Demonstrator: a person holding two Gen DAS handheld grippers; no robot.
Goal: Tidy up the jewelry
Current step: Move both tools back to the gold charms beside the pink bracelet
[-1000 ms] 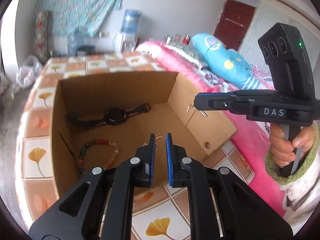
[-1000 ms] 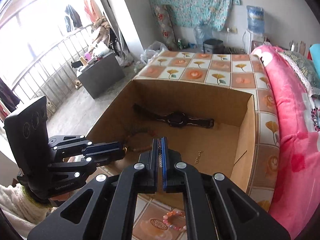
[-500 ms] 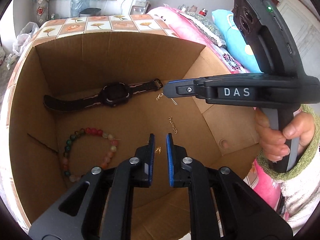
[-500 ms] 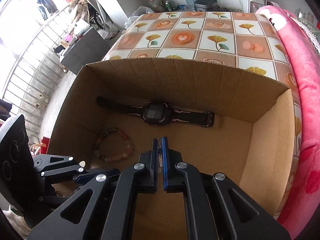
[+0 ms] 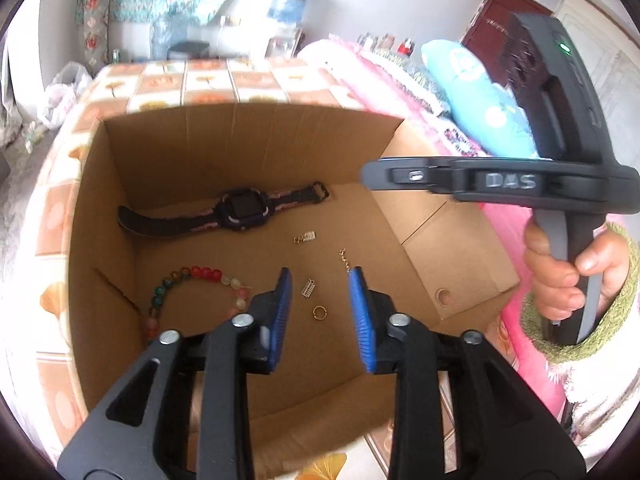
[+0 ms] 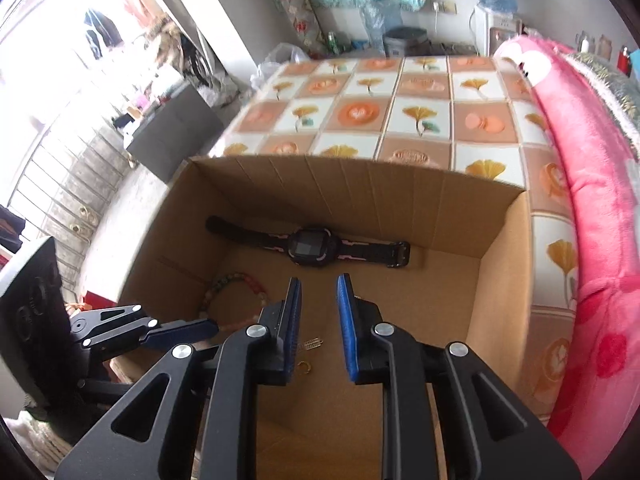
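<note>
Claws both over the cardboard box (image 5: 248, 136): left claw (image 5: 320, 312) and right claw (image 6: 318, 320) opening, nothing between the pads; release step appears finished. Ring (image 5: 319, 312), small charms, bead bracelet (image 5: 188, 280) and watch (image 5: 240, 208) lie on the box floor; next, withdraw for remaining pieces. Tiled desk (image 6: 400, 112) beside a pink bed (image 6: 592, 200).

Cardboard box (image 5: 248, 148) on tiled tabletop (image 6: 420, 120)

Right gripper (image 6: 318, 286), jaws opening and empty, over a cardboard box (image 6: 506, 280) holding a watch (image 6: 308, 246), far, and a bracelet (image 6: 234, 286), left.
</note>
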